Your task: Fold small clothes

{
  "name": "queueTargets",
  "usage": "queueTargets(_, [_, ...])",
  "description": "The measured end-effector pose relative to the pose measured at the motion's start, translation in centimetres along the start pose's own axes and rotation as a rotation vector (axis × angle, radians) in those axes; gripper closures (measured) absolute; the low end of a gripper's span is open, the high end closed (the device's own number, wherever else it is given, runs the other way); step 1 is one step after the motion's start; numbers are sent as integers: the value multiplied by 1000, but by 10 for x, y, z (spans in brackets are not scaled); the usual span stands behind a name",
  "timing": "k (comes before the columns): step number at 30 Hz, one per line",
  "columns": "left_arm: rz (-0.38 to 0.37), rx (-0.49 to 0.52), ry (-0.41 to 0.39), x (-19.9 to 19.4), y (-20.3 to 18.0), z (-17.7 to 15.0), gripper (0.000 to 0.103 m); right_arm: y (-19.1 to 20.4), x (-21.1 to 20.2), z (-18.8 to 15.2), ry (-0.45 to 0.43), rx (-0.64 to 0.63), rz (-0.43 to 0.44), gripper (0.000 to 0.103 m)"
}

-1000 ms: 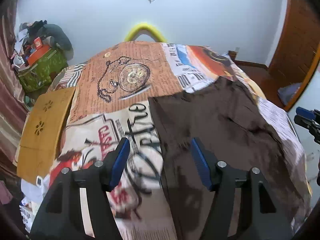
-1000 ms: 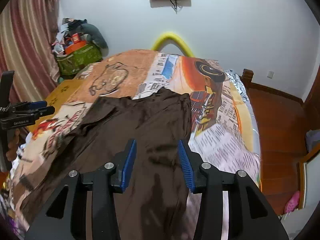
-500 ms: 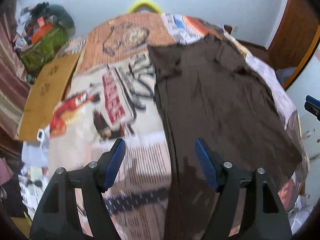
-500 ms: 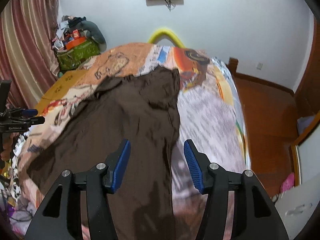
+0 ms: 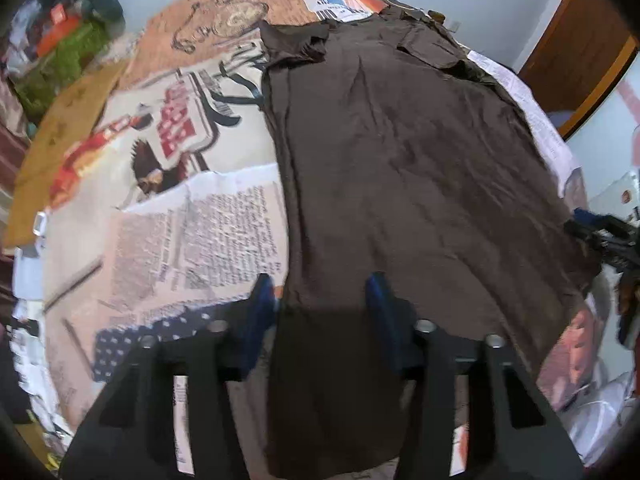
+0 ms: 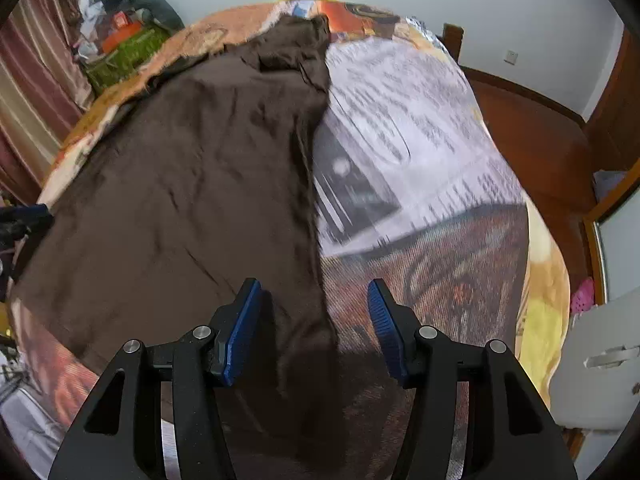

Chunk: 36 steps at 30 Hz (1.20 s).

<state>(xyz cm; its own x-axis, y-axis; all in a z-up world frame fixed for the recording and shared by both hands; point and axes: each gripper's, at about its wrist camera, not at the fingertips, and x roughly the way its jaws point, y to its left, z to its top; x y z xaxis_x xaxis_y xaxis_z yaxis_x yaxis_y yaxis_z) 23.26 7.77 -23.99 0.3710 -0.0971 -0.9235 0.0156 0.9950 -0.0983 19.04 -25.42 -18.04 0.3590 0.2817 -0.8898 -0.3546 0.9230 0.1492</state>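
Note:
A dark brown garment (image 5: 400, 168) lies spread flat on the printed bedspread (image 5: 192, 216); it also shows in the right wrist view (image 6: 192, 184). My left gripper (image 5: 320, 300) is open and empty, hovering over the garment's near left edge. My right gripper (image 6: 314, 304) is open and empty, hovering over the garment's near right edge. The right gripper also shows at the right edge of the left wrist view (image 5: 604, 236). The left gripper's tip shows at the left edge of the right wrist view (image 6: 20, 220).
The bedspread (image 6: 420, 160) covers a bed. A pile of clutter with a green bag (image 6: 120, 52) sits at the far left by a striped curtain (image 6: 28, 92). A wooden board (image 5: 60, 148) lies beside the bed. Wooden floor (image 6: 532, 136) and a white cabinet (image 6: 596, 364) lie to the right.
Both grippers have pulled back toward the near end of the bed and dropped lower over the garment's near edge. Both stay open. The garment lies spread out as before.

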Motion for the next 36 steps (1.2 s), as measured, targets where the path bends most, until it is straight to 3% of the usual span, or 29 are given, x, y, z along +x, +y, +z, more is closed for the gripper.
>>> queueTargets(9, [6,7,-12,2,-10,1,97,0,9,-3,-10,19,42,52])
queueTargets(11, [21,11,-15,3,-10,2,98,5,11,-2,-12,4,43,54])
queueTargets(13, [34,18,-22,2,-10,2,99,11,13,-1,-18,-12,48,73])
queueTargets(16, [44,21,-35,0,-8,1,100,20,17,1,-11,-44,48,92])
queueTargets(18, [50,21,-46,-4,-6,1,100,24,17,3,-9,-60,45,97])
queueTargets(23, [81,27,-113,-22,-3,6,100,28,10,7,-27,-69,63,99])
queueTargets(36, [114,39,-311,-74,-7,66,100,35,-48,61,-255,-50,155,99])
